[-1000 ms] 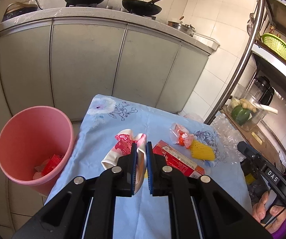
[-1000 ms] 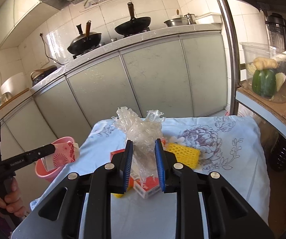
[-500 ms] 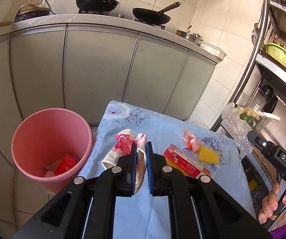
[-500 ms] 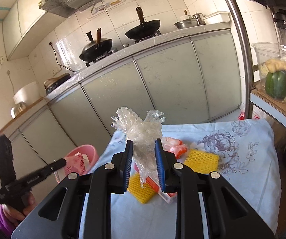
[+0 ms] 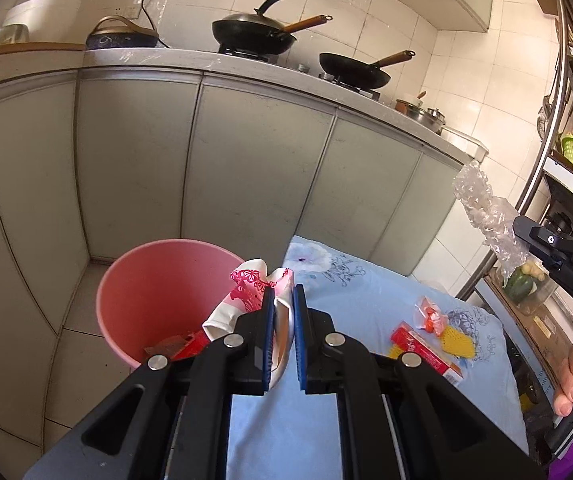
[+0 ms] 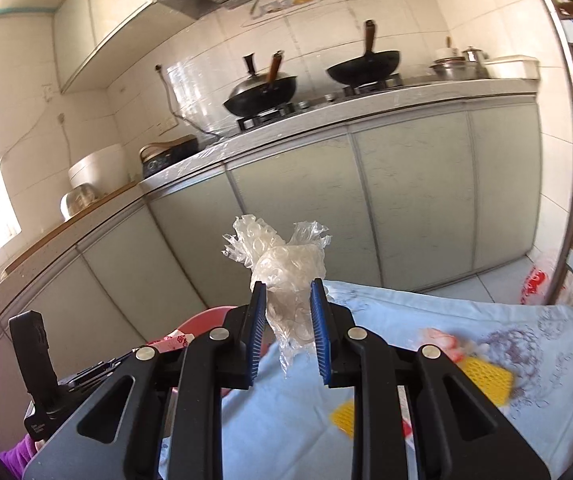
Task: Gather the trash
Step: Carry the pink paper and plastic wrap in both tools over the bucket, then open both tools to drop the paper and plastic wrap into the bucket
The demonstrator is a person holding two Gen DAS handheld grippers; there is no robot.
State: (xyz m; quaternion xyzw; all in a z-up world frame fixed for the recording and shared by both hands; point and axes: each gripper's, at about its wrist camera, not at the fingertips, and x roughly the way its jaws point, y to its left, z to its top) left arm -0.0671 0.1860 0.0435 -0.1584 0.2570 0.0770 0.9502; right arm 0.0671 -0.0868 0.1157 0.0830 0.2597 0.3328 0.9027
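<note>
Trash in both sets of fingers: our left gripper (image 5: 283,334) is clamped on the red-and-white wrapper (image 5: 246,296), now carried over near the pink bin (image 5: 146,280), right gripper (image 6: 288,332) pinching bubble wrap (image 6: 286,276), lifted off the counter (image 6: 426,320), so dropping's probably next

woks (image 5: 253,34): 2 | pink bins (image 5: 158,280): 1 | yellow foam nets (image 6: 486,378): 2 | red boxes (image 5: 426,350): 1

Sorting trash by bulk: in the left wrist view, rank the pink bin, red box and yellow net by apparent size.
1. Pink bin
2. Red box
3. Yellow net, partly hidden behind the box, so box versus net is unsure.
</note>
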